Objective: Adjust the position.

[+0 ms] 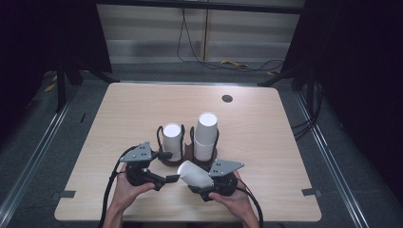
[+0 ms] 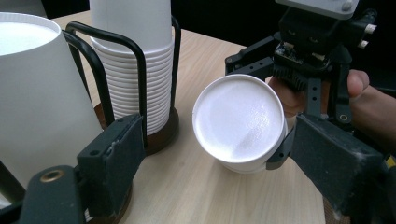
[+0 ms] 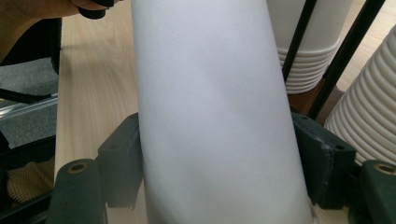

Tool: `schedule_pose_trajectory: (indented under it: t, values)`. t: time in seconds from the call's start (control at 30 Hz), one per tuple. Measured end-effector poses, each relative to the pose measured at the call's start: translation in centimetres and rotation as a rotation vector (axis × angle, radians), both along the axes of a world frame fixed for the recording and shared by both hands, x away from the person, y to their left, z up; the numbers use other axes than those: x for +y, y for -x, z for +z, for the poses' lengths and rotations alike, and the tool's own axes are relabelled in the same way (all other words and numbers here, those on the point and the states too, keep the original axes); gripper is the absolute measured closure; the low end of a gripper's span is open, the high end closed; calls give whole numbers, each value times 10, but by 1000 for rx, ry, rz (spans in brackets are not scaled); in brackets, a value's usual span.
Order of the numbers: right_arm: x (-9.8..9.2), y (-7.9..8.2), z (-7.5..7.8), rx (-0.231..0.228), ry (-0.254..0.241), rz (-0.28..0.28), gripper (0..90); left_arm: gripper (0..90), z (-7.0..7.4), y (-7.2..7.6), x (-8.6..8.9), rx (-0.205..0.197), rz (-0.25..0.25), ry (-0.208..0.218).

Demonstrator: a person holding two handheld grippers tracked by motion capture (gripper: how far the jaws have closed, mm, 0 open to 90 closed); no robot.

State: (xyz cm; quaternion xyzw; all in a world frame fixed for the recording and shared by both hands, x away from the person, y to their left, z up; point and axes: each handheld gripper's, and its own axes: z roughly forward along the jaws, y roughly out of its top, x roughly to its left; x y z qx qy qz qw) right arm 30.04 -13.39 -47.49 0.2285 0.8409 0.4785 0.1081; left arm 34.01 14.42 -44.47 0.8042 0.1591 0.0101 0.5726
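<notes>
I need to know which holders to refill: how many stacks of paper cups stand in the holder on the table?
2. A shorter cup stack stands in the rack's left slot and a taller cup stack in its right slot. Apart from these, the right gripper holds a loose cup.

Overhead light brightens the table [image 1: 142, 104], dark surroundings; soft shadows, mild blur in both gripper views

no text, label, brand or number can be read anywhere (the white cups [image 1: 208, 126] are plain).
</notes>
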Motion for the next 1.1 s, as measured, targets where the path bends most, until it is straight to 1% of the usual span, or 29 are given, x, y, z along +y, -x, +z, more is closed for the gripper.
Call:
schedule_pose_trajectory:
  t: [0.1, 0.13, 0.2, 0.23, 0.37, 0.4, 0.47, 0.53, 0.57, 0.63, 0.67, 0.7, 0.77, 0.8, 0.87, 0.93, 1.0, 1.07, 1.1]
  values:
    - [0, -1, 2, 5, 13, 8, 265, 173, 0, 0, 0, 3, 2, 4]
    - [0, -2, 5, 8, 31, 18, 266, 173, 0, -1, 0, 0, -2, 0]
    - [0, -2, 6, 11, 37, 22, 266, 173, -1, -1, -1, 6, -5, 4]
    - [0, -4, 8, 13, 55, 25, 267, 175, -1, -2, -1, 6, -6, -1]
    - [1, -5, 10, 16, 65, 31, 269, 176, -2, -3, -1, 9, -6, -7]
    - [1, -6, 11, 12, 86, 36, 270, 178, -2, -3, -1, 9, -5, -6]
    - [2, -7, 12, 20, 96, 45, 270, 180, -2, -3, -1, 9, -5, -7]
    - [3, -8, 13, 17, 106, 48, 271, 180, -1, -2, 0, 4, -7, -13]
    - [3, -9, 15, 19, 117, 53, 271, 182, -1, -2, 0, 5, -8, -13]
    - [4, -8, 16, 24, 124, 60, 271, 182, -1, -2, 0, 4, -7, -12]
    - [4, -8, 17, 22, 132, 63, 272, 183, 0, -2, 0, 5, -7, -5]
    - [5, -8, 18, 21, 143, 68, 272, 186, 0, -2, 0, 3, -6, -17]
    - [6, -8, 19, 19, 149, 76, 273, 186, 0, -2, -1, 2, -6, -15]
    - [6, -10, 20, 18, 164, 79, 273, 187, 1, -2, -1, 1, -8, -17]
    - [6, -11, 21, 21, 169, 76, 274, 187, 2, -2, -2, 2, -11, -21]
    - [7, -12, 23, 30, 171, 85, 275, 187, 3, -3, -2, -3, -10, -33]
    - [7, -13, 23, 28, 179, 92, 275, 187, 3, -3, -1, -7, -10, -38]
    - [9, -15, 26, 29, 198, 103, 277, 187, 5, -4, -2, -4, -10, -38]
    - [9, -15, 26, 29, 198, 103, 277, 187, 6, -4, -2, -13, -13, -49]
